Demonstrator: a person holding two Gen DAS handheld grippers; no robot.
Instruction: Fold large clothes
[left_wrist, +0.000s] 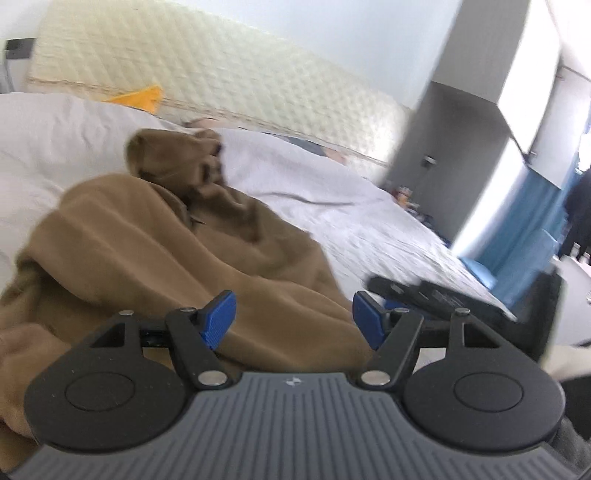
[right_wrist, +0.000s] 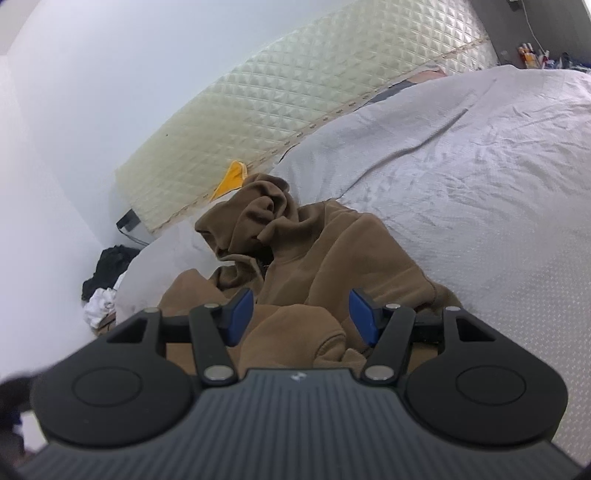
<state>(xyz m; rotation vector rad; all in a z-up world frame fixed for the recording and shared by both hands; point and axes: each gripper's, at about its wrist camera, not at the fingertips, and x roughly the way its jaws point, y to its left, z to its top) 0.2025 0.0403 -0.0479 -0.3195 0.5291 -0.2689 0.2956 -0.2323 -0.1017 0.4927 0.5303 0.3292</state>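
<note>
A brown hooded sweatshirt (left_wrist: 155, 236) lies crumpled in a heap on the grey bedspread (left_wrist: 332, 192). Its bunched hood (right_wrist: 255, 218) stands up at the far end, and a sleeve cuff (right_wrist: 325, 343) lies nearest my right gripper. My left gripper (left_wrist: 293, 317) hovers over the near edge of the cloth. Its blue pads (left_wrist: 218, 317) stand wide apart and touch nothing. My right gripper (right_wrist: 301, 314) is also open just above the sweatshirt (right_wrist: 332, 258), with the cloth below its fingers and not pinched. The left wrist view is blurred by motion.
A quilted cream headboard (right_wrist: 295, 99) runs behind the bed, with a yellow cloth (right_wrist: 232, 177) tucked against it. Dark and white clothes (right_wrist: 107, 273) lie on the floor at the left. A blurred black gripper body (left_wrist: 461, 295) shows at the right, a hand (left_wrist: 14, 354) at the left.
</note>
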